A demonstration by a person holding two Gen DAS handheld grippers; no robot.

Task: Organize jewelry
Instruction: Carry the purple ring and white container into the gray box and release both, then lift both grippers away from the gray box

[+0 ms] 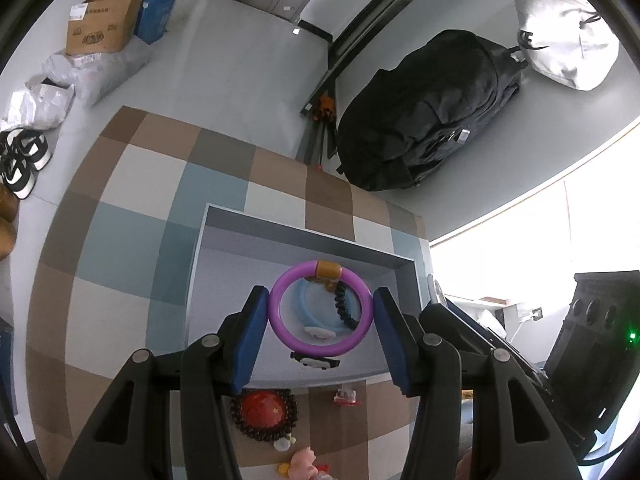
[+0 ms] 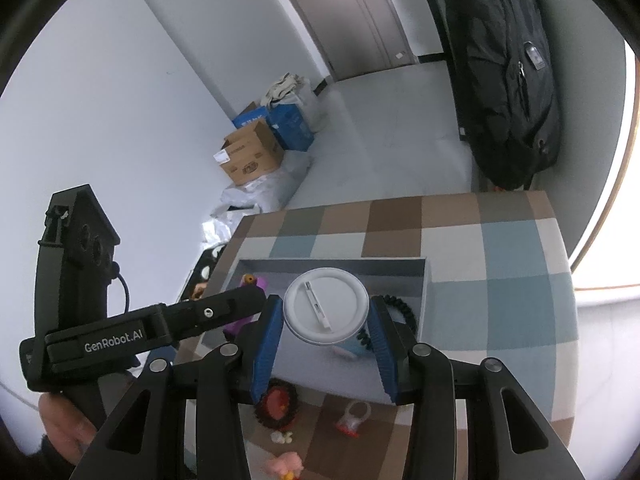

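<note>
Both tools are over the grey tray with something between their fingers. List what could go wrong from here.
1. The purple bangle sits between the left tool's fingers with little contact showing; it may slip and land on the blue bracelet below.
2. The white round badge in the right tool is pinched only at its edges and could pop out.
3. Both tools crowd the grey tray; they could collide.

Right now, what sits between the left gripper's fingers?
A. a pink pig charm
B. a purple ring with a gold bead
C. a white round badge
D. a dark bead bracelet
B: in the left wrist view the purple ring with its gold bead sits between the left gripper's blue pads, over the grey tray.
</note>
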